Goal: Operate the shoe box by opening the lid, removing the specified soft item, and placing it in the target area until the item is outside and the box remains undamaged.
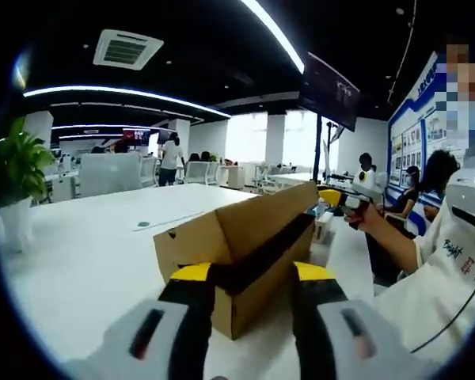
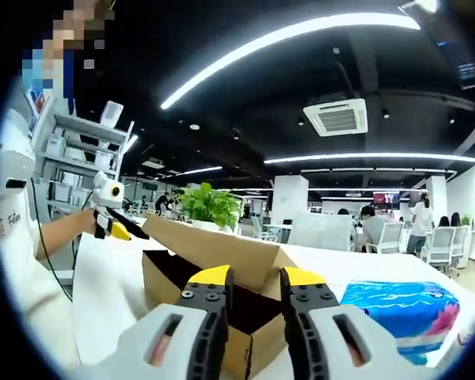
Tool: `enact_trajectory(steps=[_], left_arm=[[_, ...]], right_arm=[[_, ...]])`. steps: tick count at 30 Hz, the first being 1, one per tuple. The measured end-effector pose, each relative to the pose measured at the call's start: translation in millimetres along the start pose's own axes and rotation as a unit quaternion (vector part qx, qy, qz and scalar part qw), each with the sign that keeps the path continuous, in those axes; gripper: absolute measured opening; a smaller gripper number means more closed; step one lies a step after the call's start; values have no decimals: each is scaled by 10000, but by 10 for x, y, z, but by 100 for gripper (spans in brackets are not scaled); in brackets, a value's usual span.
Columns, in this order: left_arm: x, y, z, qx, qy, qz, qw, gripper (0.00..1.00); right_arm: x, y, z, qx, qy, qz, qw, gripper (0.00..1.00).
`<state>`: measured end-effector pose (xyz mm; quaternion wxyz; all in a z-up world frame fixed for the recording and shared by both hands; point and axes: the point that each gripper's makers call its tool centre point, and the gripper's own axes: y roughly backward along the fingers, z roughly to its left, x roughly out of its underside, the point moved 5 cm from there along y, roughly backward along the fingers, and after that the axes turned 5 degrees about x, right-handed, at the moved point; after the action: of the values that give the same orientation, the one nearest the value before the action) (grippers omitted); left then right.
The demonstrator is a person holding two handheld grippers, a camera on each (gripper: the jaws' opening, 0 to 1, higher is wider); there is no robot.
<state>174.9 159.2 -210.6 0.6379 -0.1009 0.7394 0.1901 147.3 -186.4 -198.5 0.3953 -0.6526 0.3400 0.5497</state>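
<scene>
I have the shoe box (image 1: 237, 261) dead ahead at twelve o'clock of my left gripper (image 1: 253, 277), whose jaws are spread around the near corner without visibly pinching it; the box's long axis runs away toward one o'clock, lid (image 1: 261, 218) raised on the worktop (image 1: 79, 269). My right gripper (image 2: 253, 281) stands with jaws narrowly parted over the dark interior from the opposite end, so either is close. A blue soft pack (image 2: 404, 313) lies at three o'clock; its print is unreadable.
</scene>
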Motion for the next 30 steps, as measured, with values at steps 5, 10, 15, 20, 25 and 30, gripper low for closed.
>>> enact_trajectory(steps=[5,10,15,20,25,30], left_arm=[[-16,-21,1,-41,-161,-47,9999,45],[-11,-12,-4,-93,-42,-138,9999,46],[46,-35,5,-178,62,-76,9998,44],[109,-56,-4,-243,52,16,9997,44],[181,-90,-15,-296,5,180,9994,45],[243,-99,-14,-310,5,248,9992,47]], right_arm=[[56,-10,34,2,38,58,10000,23],[87,-23,55,-31,-28,92,9999,23],[147,7,107,52,89,174,9998,24],[184,17,101,78,109,227,9997,24],[272,39,121,106,221,388,9989,23],[313,52,124,106,224,447,9987,23]])
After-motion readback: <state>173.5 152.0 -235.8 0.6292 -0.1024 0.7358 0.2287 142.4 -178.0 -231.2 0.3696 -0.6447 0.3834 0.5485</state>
